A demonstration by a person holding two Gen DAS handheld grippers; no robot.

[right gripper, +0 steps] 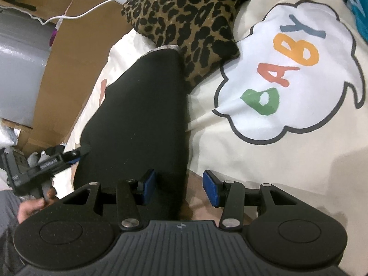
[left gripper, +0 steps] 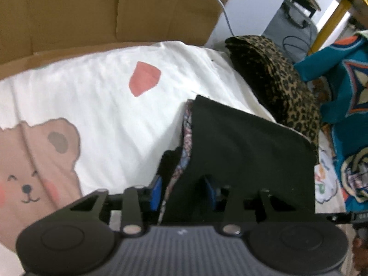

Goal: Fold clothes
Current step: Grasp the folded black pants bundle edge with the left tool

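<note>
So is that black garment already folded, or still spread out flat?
Folded, at least partly: the black garment lies doubled over, its patterned inner layers showing along the left edge, a compact strip on the cream blanket.

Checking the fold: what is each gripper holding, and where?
Left gripper pinches the black garment at its side edge. Right gripper straddles its near end, jaws open, not gripping.

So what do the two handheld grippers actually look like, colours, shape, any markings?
Both match. The left gripper and right gripper each have a dark grey ribbed body flanked by two round black discs, black linkage arms with silver pivot pins, and blue finger pads. A small white mark sits on each ribbed body. Seen from the right wrist, the left gripper carries small white lettering, too blurred to read.
</note>
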